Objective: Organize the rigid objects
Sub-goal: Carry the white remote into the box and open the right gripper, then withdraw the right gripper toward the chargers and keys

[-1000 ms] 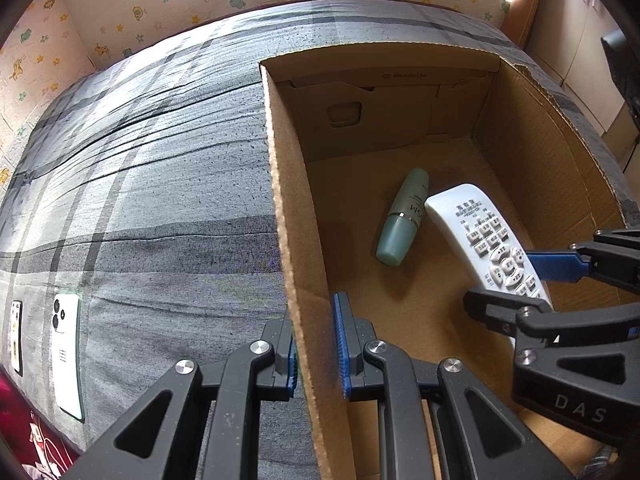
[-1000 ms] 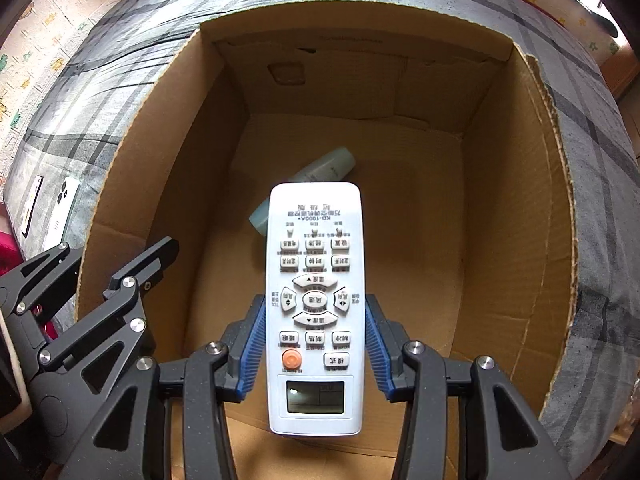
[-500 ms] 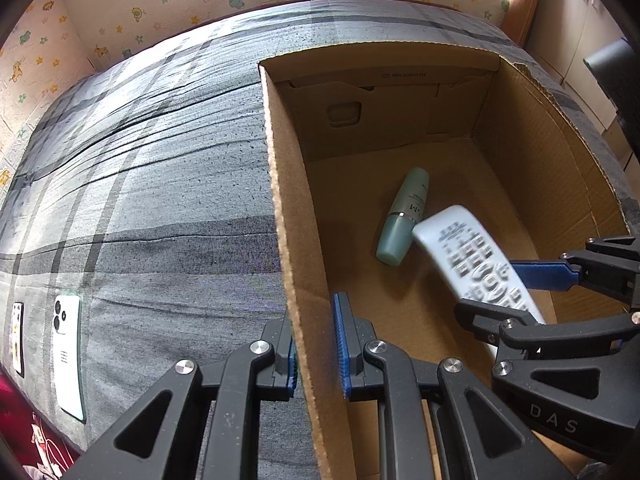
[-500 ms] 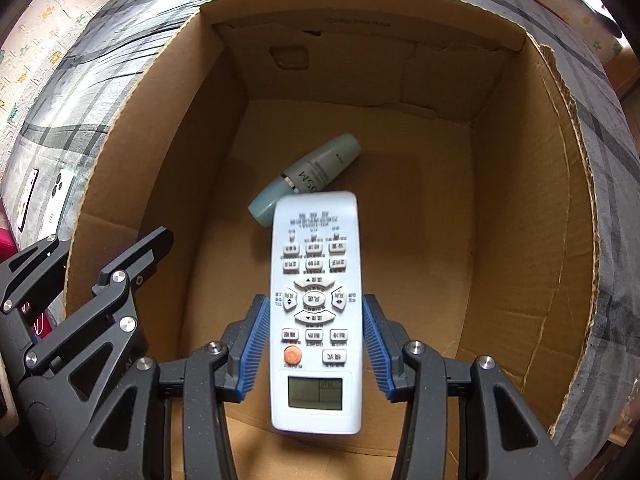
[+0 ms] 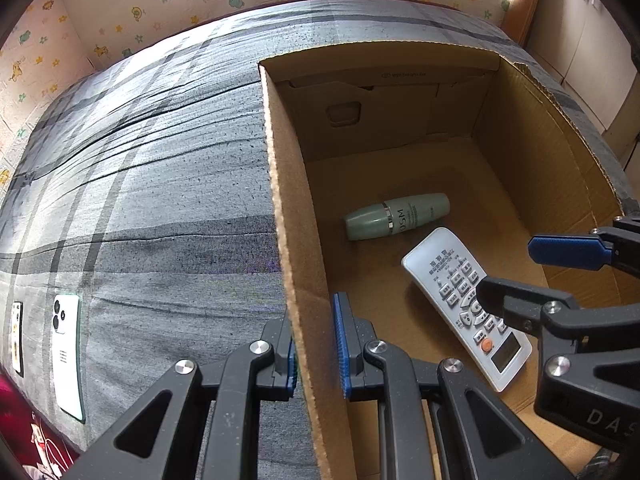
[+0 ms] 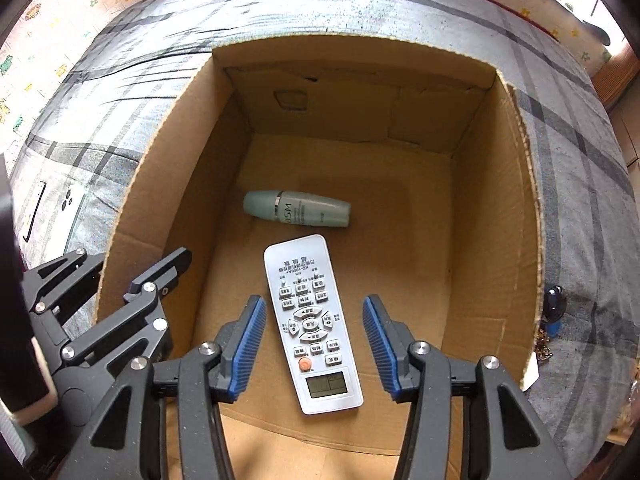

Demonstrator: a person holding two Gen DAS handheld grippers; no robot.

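A white remote control (image 6: 312, 330) lies flat on the floor of an open cardboard box (image 6: 520, 200), also in the left wrist view (image 5: 466, 304). A pale green bottle (image 6: 298, 209) lies on its side just beyond it, also in the left wrist view (image 5: 398, 216). My right gripper (image 6: 314, 344) is open above the remote, a finger on each side, not touching it. My left gripper (image 5: 316, 348) is shut on the box's left wall (image 5: 292, 240), one finger inside and one outside.
The box stands on a grey plaid bed cover (image 5: 140, 200). A white phone (image 5: 68, 356) and a second flat phone (image 5: 16, 336) lie on the cover at the far left. A small dark blue object (image 6: 555, 310) lies right of the box.
My right gripper has opened and let go of the remote, which now lies on the box floor. The green bottle has turned to lie crosswise. The left gripper has not moved.
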